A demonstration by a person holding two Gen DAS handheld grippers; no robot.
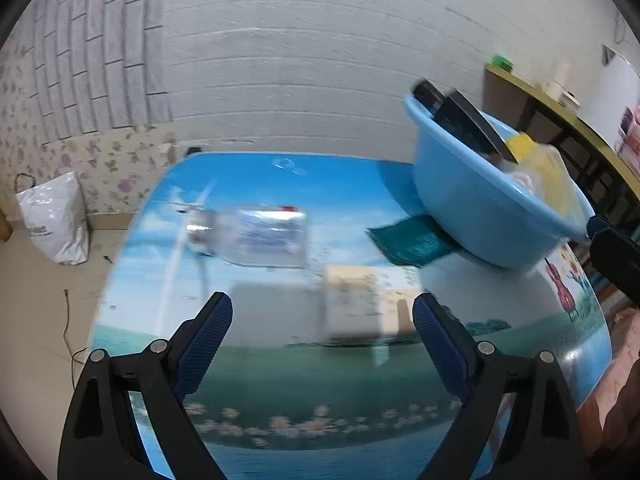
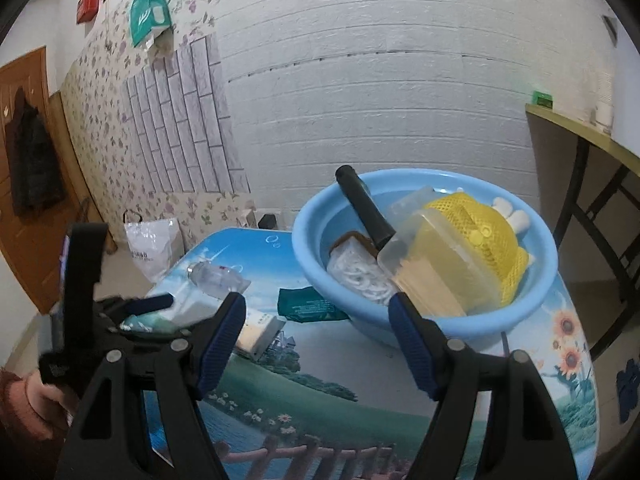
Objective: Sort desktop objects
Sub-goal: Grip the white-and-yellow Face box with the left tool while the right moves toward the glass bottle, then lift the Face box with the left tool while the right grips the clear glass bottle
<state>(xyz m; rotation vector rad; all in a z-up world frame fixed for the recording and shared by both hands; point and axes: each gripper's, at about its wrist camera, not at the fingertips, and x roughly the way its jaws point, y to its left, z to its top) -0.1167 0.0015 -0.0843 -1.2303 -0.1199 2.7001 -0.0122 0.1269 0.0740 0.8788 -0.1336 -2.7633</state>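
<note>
A blue basin (image 2: pixel 472 322) stands at the table's far right, holding a black flashlight (image 2: pixel 362 208), a yellow mesh item (image 2: pixel 476 236), a clear box and white cord. It also shows in the left wrist view (image 1: pixel 472 208). On the table lie a clear plastic bottle (image 1: pixel 264 238), a beige box (image 1: pixel 360 300), a white box and a dark green packet (image 1: pixel 412 240). My left gripper (image 1: pixel 322 312) is open and empty above the boxes. My right gripper (image 2: pixel 318 312) is open and empty in front of the basin.
The table (image 2: pixel 320 380) has a printed landscape cover. A white plastic bag (image 1: pixel 52 220) sits on the floor by the flowered wall. A wooden side table (image 2: pixel 580 136) stands at the right, a brown door at the left.
</note>
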